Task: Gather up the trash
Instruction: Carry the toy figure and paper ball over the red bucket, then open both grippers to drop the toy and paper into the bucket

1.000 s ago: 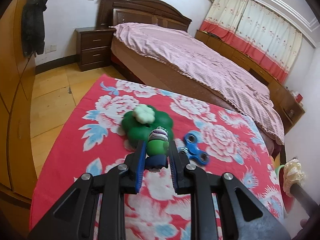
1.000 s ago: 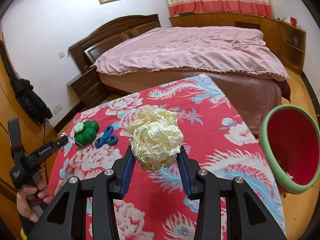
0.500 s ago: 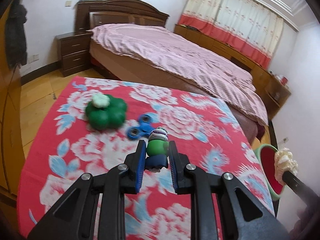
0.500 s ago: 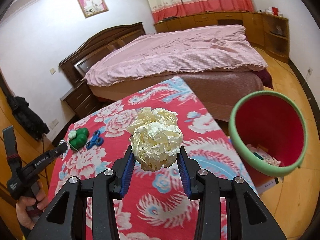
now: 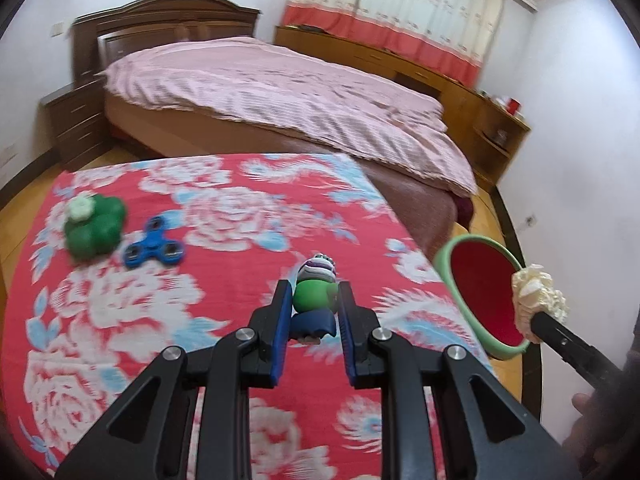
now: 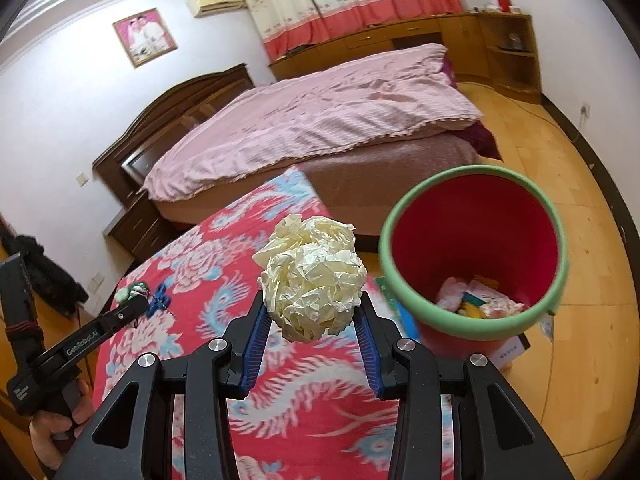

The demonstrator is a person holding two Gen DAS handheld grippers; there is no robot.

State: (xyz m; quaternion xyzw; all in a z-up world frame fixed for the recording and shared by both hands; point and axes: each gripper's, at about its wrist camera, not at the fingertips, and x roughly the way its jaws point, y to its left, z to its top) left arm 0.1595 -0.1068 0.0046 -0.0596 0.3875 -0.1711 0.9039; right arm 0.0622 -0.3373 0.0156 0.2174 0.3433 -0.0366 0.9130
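My left gripper is shut on a small green toy figure with a striped head and blue base, held above the red floral tablecloth. My right gripper is shut on a crumpled ball of pale yellow paper, just left of the red bin with a green rim. Several scraps lie in the bin's bottom. In the left wrist view the paper ball hangs over the bin at the table's right edge. The left gripper also shows at the right wrist view's left edge.
A green clover-shaped toy and a blue fidget spinner lie on the table's far left. A bed with a pink cover stands beyond the table. Wooden floor surrounds the bin. A flat box lies under it.
Both grippers swung to the right with their loads. The bin has come nearer and more central in the right wrist view; the clover toy and spinner slid left in the left wrist view.
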